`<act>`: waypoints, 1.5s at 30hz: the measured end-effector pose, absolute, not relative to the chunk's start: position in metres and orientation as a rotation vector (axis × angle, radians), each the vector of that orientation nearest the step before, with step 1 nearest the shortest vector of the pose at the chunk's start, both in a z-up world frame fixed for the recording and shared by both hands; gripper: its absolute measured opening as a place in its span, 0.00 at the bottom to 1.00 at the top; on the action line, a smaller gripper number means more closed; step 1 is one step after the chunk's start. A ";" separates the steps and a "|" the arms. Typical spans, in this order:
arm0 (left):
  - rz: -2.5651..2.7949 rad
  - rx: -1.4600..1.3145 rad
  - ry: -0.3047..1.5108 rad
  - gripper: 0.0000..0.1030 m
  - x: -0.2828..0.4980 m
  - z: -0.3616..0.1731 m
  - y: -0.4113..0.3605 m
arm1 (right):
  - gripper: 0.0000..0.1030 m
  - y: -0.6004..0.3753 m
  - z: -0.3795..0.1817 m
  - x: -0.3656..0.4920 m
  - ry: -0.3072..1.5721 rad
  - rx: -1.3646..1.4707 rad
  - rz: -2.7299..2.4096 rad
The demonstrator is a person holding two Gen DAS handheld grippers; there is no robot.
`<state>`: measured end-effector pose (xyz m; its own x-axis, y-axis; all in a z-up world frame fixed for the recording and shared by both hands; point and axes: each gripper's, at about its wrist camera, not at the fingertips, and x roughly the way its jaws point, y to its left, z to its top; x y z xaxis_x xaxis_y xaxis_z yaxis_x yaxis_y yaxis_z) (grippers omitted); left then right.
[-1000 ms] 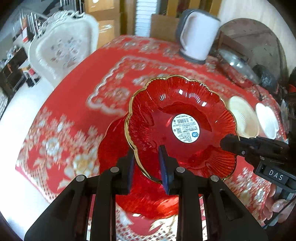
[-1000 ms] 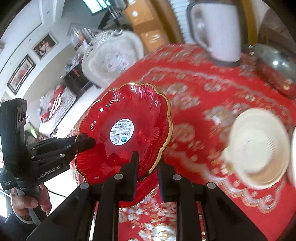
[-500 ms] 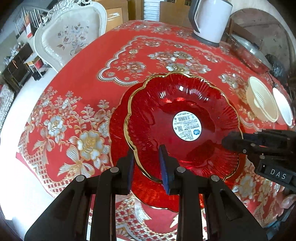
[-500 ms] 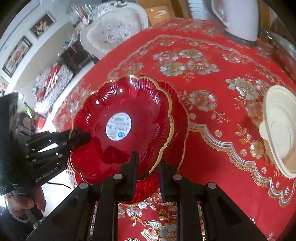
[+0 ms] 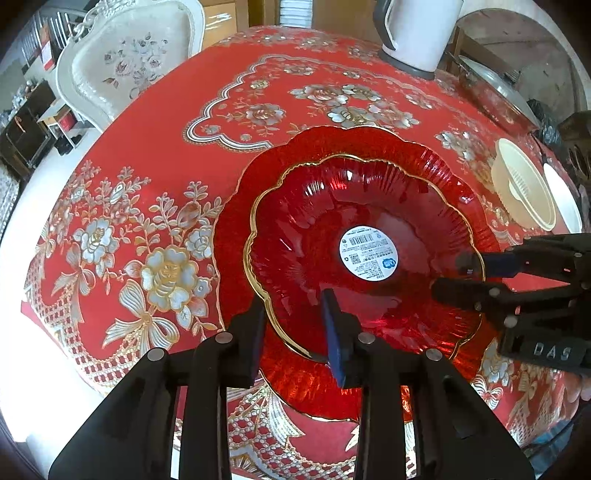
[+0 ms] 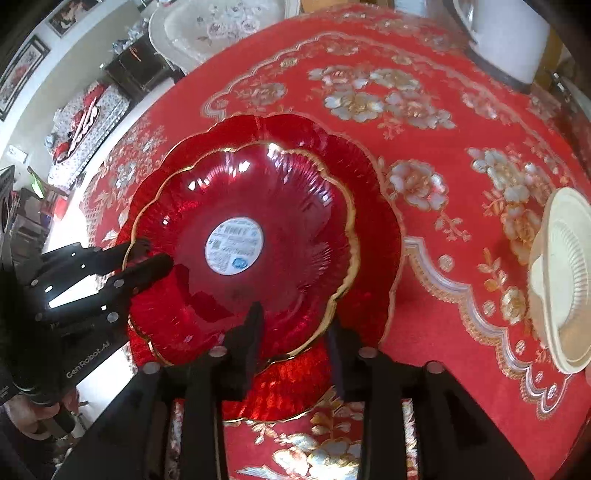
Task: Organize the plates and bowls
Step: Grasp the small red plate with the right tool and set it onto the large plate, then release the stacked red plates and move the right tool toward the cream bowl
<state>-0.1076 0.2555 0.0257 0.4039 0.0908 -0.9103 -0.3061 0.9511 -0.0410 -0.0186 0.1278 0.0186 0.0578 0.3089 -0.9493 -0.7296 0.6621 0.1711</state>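
Note:
A red scalloped glass bowl with a gold rim and a white sticker rests inside a larger red scalloped plate on the red tablecloth. My left gripper straddles the bowl's near rim with its fingers parted. In the right wrist view the bowl sits on the plate, and my right gripper straddles the rim on the opposite side, fingers also parted. Each gripper shows in the other's view, at the bowl's edge.
Cream plastic bowls lie to the right, also seen in the right wrist view. A white kettle and a glass pot lid stand at the back. A white chair is beyond the table's left edge.
The bowl has come down from a raised, tilted hold onto the larger red plate. Both grippers' fingers have spread apart from the rim.

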 end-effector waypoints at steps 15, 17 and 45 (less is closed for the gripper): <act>0.233 -0.135 1.084 0.50 -0.119 0.052 0.245 | 0.47 0.122 0.035 -0.025 1.211 -0.437 0.778; 0.242 -0.111 1.056 0.50 -0.121 0.060 0.239 | 0.47 0.114 0.040 -0.025 1.186 -0.390 0.787; 0.100 -0.007 0.805 0.50 -0.036 0.089 0.111 | 0.52 -0.057 0.076 0.006 0.978 0.049 0.561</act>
